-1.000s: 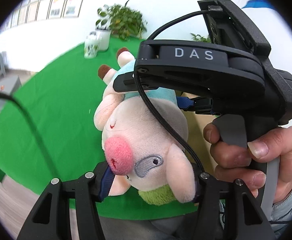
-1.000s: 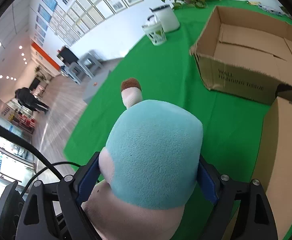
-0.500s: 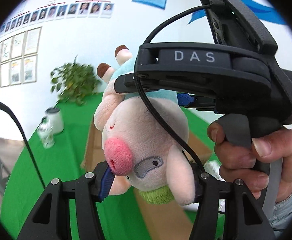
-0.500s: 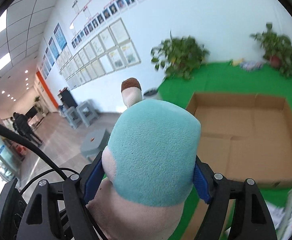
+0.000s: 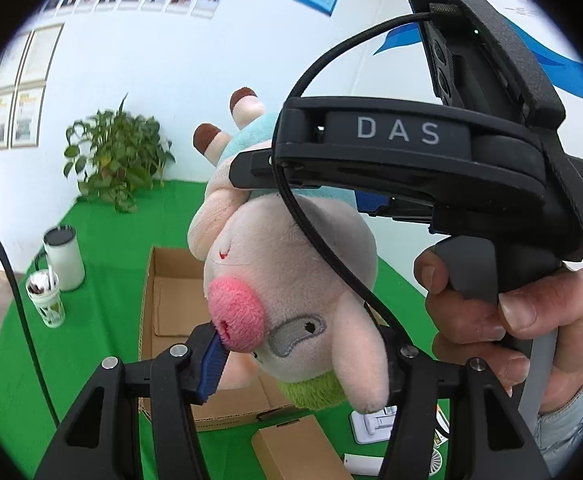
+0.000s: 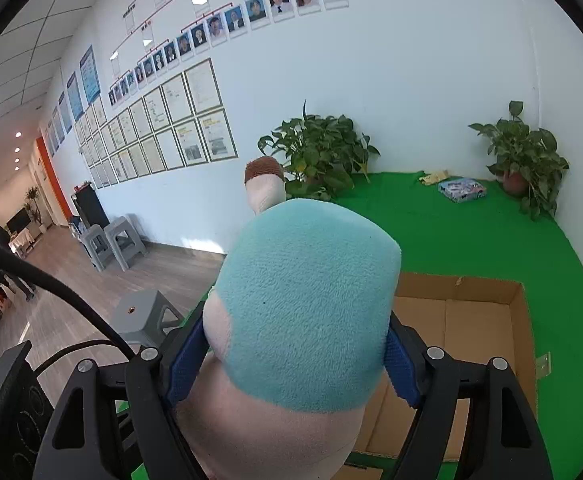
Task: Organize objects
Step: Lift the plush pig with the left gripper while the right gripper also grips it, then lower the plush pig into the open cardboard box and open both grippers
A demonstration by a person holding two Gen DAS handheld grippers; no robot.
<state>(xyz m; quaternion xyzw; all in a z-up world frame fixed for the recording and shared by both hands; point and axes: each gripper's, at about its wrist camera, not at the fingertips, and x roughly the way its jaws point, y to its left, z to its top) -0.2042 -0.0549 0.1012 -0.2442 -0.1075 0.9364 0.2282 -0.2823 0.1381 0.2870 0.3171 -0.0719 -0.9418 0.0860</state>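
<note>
plush pig hangs upside down in the air, head squeezed between the left gripper fingers, teal-clad body between the right gripper fingers; the open cardboard box on the green worktop lies below and just ahead.

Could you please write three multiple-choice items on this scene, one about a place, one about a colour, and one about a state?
1. Where does the open cardboard box rest?
A. on the green cloth
B. on a grey stool
C. on the wooden floor

2. What colour is the plush pig's snout?
A. green
B. pink
C. brown

3. How is the plush pig held?
A. by the left tool alone
B. it lies loose in the box
C. by both tools at once

Answers: 1 A, green cloth surrounds the box. 2 B, the snout is pink in the left wrist view. 3 C, the left tool clamps its head and the right tool its body.
</note>
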